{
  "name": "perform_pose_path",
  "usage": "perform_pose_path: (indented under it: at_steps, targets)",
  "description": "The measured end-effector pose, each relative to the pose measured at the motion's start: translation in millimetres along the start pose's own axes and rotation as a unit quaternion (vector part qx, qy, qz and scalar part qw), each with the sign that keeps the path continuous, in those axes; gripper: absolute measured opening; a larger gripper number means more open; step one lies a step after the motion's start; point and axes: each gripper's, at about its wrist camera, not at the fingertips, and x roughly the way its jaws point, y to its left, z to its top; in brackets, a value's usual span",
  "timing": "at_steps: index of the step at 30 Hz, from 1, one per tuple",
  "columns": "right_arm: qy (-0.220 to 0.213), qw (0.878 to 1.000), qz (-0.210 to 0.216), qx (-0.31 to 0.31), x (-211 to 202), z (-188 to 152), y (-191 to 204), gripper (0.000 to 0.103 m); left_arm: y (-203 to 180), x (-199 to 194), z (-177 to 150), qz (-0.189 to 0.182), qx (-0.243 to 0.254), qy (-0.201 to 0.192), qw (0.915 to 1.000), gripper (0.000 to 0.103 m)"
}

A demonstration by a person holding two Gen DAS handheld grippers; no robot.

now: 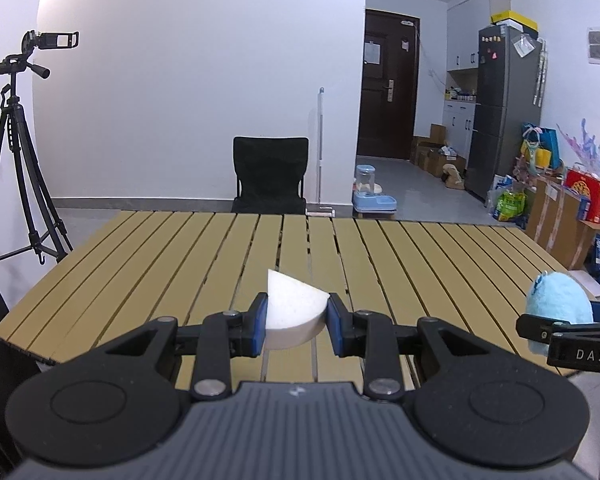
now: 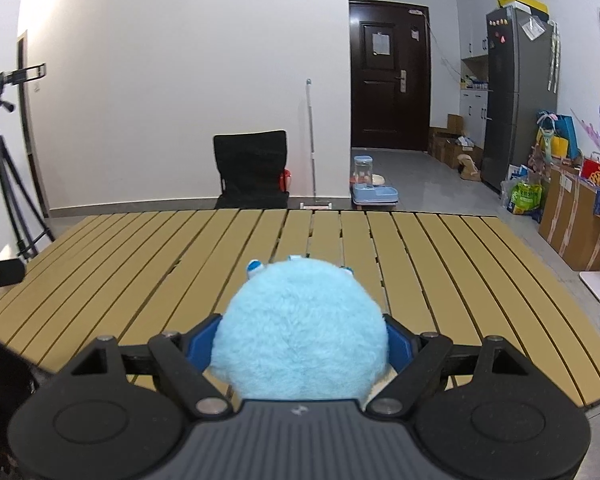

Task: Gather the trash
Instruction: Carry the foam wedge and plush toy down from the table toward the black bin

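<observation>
Left gripper [image 1: 297, 322]: blue pads clamp a white foam wedge [image 1: 294, 308], held above the slatted table [image 1: 140, 264].
Right gripper [image 2: 300, 346]: pads spread wide and pressed on a fluffy blue plush toy [image 2: 300, 336], also over the table.
Containers: open cardboard boxes [image 1: 434, 152] on the floor by the door hold mixed items, too small to name.
Writing: "DAS" [image 1: 591, 355] on the right gripper's finger, seen from the left wrist.

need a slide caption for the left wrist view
Left tongs clamp a white foam wedge above the slatted table, right tongs' blue plush alongside.
</observation>
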Motion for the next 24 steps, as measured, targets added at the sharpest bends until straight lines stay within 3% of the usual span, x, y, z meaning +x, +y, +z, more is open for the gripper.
perform_pose_path:
  at_steps: [12,24]
  targets:
    - [0.011,0.999,0.034,-0.014,-51.7,-62.1,23.9,0.081,-9.4,-21.1,-59.5,-0.015,0.019,0.038,0.9990,0.030]
    - [0.050,0.997,0.054,-0.028,-55.1,-112.2,40.7,0.081,-11.0,-20.8,-114.6,-0.029,0.035,0.078,0.9959,0.030]
